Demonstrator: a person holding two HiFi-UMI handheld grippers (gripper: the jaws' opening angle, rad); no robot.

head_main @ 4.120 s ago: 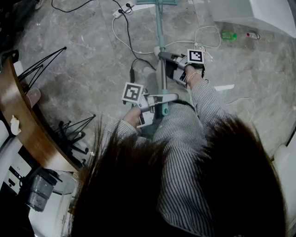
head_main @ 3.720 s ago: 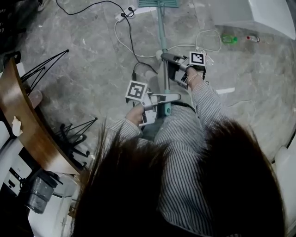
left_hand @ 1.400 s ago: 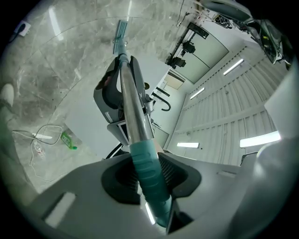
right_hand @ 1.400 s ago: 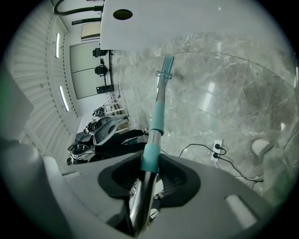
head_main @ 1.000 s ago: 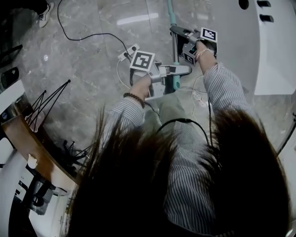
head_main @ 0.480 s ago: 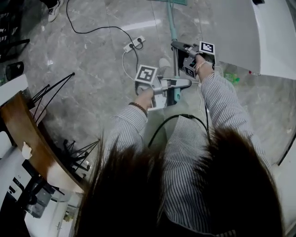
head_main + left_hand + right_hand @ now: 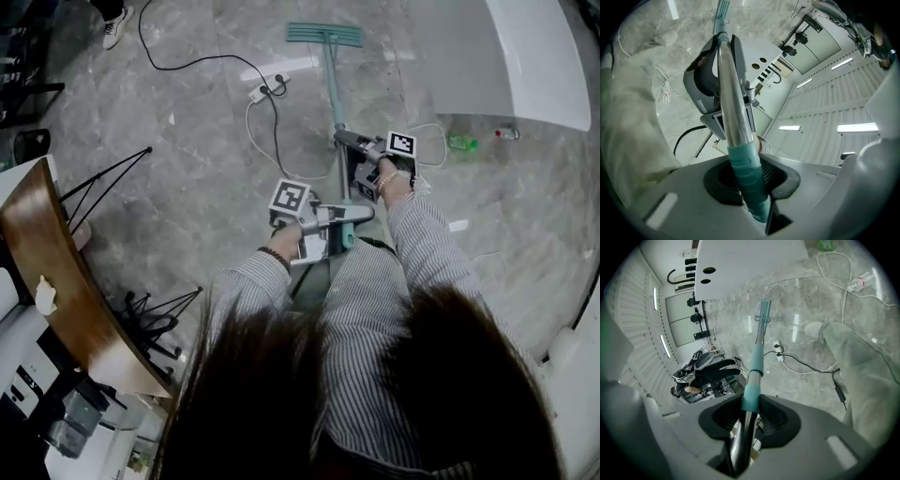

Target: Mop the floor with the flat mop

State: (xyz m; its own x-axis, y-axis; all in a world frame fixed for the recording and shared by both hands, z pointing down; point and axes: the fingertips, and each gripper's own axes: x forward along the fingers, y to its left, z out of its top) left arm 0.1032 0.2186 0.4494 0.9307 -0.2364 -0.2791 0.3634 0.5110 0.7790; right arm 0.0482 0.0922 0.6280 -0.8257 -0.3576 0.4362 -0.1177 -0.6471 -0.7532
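Teal-and-steel round mop pole (image 7: 333,89) sits clamped in right gripper (image 7: 749,414) jaws, left gripper (image 7: 749,176) jaws just tightening round it.

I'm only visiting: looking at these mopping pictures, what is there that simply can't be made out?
Head view: the mop lies flat on the floor, which hides its underside.
Head view: the green bottle is too small to read its label.
Head view: a shoe shows, but the top edge cuts off its wearer.
Right gripper view: a person far back is too small and dim to follow.
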